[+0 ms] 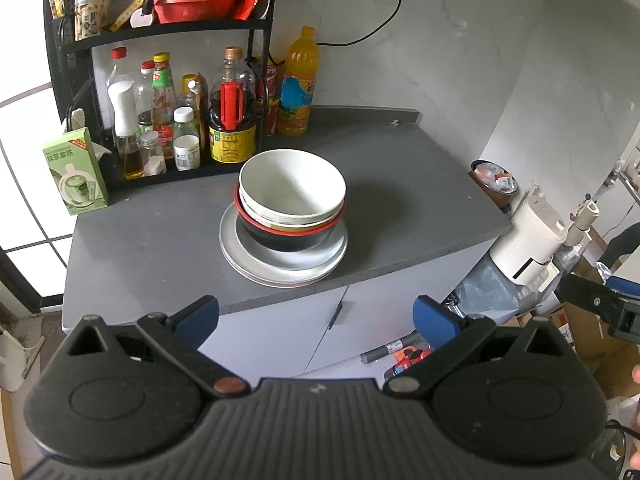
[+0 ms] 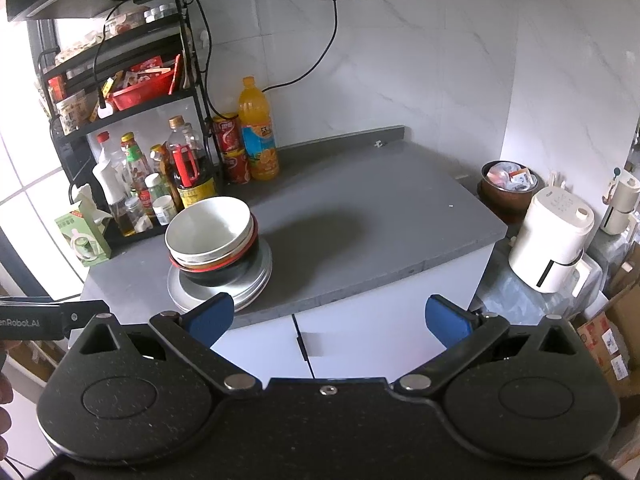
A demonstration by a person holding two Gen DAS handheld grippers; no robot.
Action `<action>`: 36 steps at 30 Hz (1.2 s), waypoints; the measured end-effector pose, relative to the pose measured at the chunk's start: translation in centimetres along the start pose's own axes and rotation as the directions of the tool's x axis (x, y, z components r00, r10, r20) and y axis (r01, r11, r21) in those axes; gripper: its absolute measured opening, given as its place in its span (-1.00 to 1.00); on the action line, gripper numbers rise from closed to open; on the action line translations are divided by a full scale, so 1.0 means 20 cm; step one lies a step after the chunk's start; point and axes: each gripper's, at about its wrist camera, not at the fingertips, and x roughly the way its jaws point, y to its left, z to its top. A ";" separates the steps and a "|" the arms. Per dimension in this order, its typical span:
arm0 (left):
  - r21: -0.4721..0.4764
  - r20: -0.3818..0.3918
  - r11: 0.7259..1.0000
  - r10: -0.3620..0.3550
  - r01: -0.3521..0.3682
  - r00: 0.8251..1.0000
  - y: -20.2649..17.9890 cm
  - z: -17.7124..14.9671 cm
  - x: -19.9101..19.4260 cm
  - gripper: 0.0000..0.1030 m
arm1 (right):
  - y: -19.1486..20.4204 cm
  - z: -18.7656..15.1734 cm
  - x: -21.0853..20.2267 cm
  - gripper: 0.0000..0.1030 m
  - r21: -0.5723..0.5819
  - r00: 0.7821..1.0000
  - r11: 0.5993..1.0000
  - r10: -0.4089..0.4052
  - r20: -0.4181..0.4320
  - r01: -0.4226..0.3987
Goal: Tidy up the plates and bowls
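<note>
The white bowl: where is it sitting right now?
The white bowl tops the nested bowls on the plates, left-centre on the grey counter, just before the sauce bottles.

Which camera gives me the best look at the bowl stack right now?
Left wrist: the bowl stack sits near centre, unobstructed, its white, brown-rimmed and black-and-red bowls distinct on the plates. The right wrist shows it off to the left, more distorted, with one tool finger overlapping the plates.

Bowls (image 1: 292, 196) nest on plates (image 1: 280, 268), bottles (image 1: 232, 120) behind them on the counter (image 1: 400, 200)
</note>
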 end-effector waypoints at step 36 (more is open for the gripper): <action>0.012 0.001 1.000 0.014 -0.014 1.000 -0.06 0.02 0.03 0.99 | -0.10 -0.01 0.04 1.00 0.004 1.000 1.000 -0.008 -0.003 0.008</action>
